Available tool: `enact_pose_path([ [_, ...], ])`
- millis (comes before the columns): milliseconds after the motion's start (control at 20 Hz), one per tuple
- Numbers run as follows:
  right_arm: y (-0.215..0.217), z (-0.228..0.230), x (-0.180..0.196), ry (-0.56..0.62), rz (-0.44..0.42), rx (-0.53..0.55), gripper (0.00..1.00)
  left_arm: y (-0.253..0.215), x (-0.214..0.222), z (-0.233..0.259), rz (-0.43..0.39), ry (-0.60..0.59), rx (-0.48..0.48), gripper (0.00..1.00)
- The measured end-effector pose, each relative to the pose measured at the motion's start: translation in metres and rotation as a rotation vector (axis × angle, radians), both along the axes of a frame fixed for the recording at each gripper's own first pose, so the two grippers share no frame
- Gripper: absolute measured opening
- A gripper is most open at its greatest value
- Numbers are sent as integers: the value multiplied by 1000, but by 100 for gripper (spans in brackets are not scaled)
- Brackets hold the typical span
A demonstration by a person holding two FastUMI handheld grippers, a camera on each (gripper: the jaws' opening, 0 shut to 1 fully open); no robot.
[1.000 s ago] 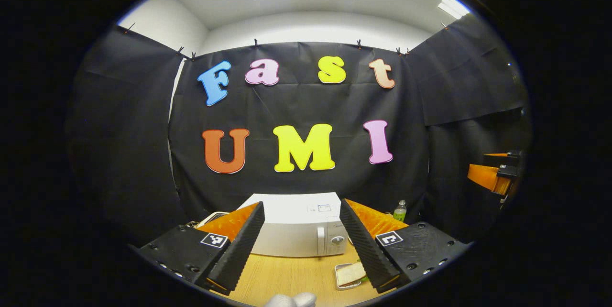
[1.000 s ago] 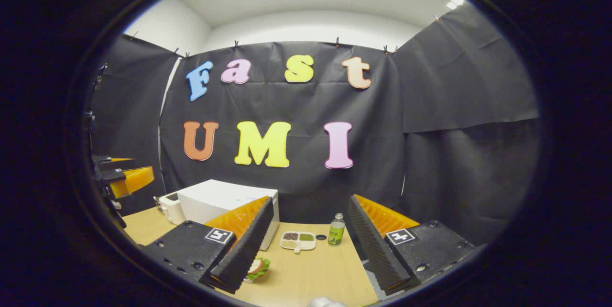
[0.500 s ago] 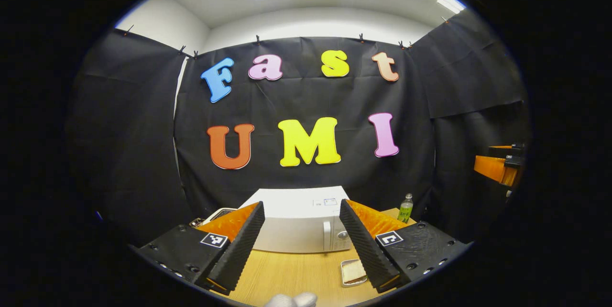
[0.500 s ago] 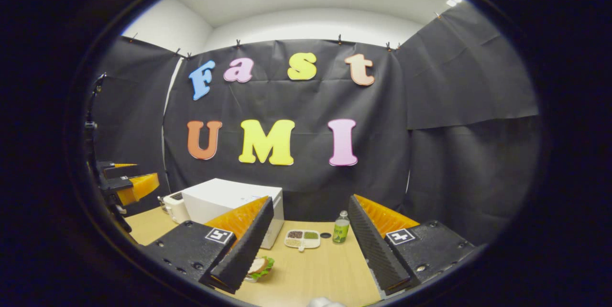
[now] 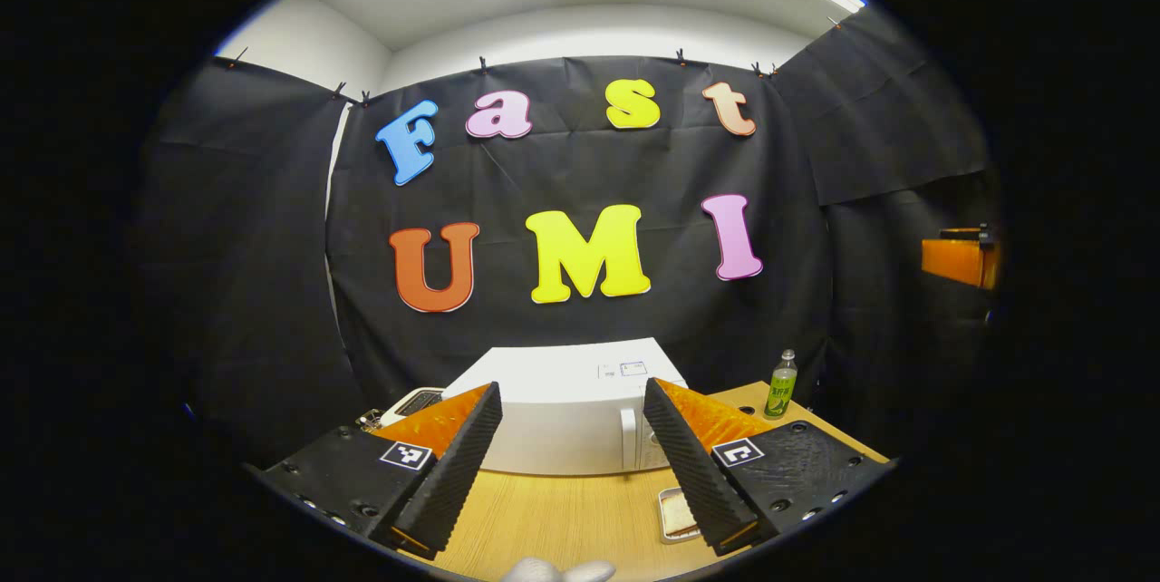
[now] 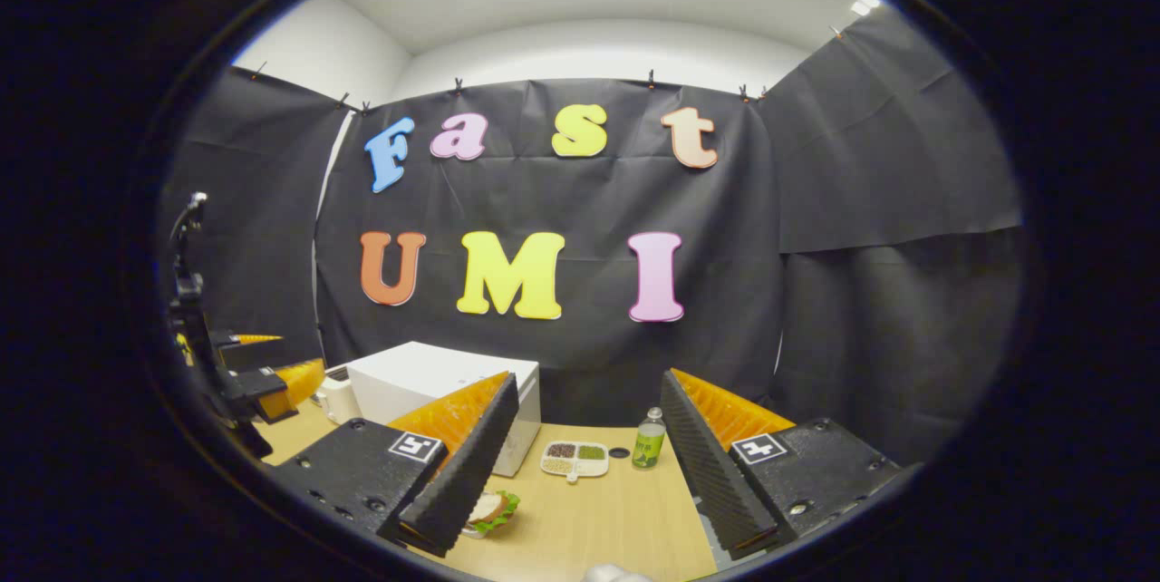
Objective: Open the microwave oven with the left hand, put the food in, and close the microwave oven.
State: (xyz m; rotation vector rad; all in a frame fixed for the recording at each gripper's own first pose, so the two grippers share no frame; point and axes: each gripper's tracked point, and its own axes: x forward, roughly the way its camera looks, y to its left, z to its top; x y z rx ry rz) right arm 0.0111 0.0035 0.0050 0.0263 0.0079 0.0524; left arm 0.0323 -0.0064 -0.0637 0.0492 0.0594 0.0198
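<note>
The white microwave (image 5: 553,414) stands shut on the wooden table (image 5: 562,518), its handle (image 5: 628,448) at the door's right side. My left gripper (image 5: 571,390) hangs open in front of it, some way off, holding nothing. A sandwich on a small tray (image 5: 675,512) lies on the table right of the door, partly behind my right finger. In the right gripper view the microwave (image 6: 426,378) sits at the left and the sandwich (image 6: 495,509) peeks out beside a finger. My right gripper (image 6: 589,380) is open and empty above the table.
A green bottle (image 5: 781,383) stands right of the microwave and a white toaster (image 5: 410,402) to its left. A divided dish (image 6: 574,460) with grains lies beside the bottle (image 6: 648,448). The left gripper (image 6: 267,378) shows at the left edge of the right gripper view.
The left gripper has moved closer to the microwave, which now looks larger and sits higher in its view. The right gripper has barely shifted. Both stay open.
</note>
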Motion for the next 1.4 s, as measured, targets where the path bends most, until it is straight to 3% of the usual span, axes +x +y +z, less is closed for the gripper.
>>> enact_pose_path([
  [300,-24,7,1,20,-60,-7,100,-22,67,-85,-46,78,-19,96],
  [400,-33,7,-2,29,-84,-36,96,-35,95,-110,-71,75,1,100],
  [450,-37,6,-4,38,-101,-48,96,-43,110,-121,-84,76,9,96],
  [600,-47,-3,-11,61,-154,-37,96,-62,148,-170,-104,136,1,96],
  [700,-52,-13,-17,89,-182,-28,96,-71,169,-196,-111,164,2,95],
  [750,-58,-17,-19,102,-201,-26,100,-75,178,-204,-111,160,2,95],
  [850,-67,-25,-23,125,-239,-24,96,-73,191,-215,-96,158,15,92],
  [900,-69,-29,-26,138,-251,-20,100,-71,196,-222,-84,165,14,90],
  [950,-70,-33,-28,147,-260,-18,96,-70,201,-228,-84,174,2,83],
  [1000,-69,-36,-30,156,-263,-15,100,-68,204,-234,-75,179,-2,88],
  [1100,-64,-46,-31,168,-264,-2,96,-64,208,-239,-72,183,-8,80],
  [1200,-51,-58,-33,183,-247,48,100,-56,209,-244,-58,191,-4,70],
  [1300,-42,-71,-33,202,-229,83,96,-60,212,-241,-79,169,1,75],
  [1350,-42,-77,-32,217,-226,85,100,-64,210,-240,-98,167,-13,69],
  [1400,-43,-81,-32,224,-225,85,100,-71,210,-241,-131,173,-42,47],
])
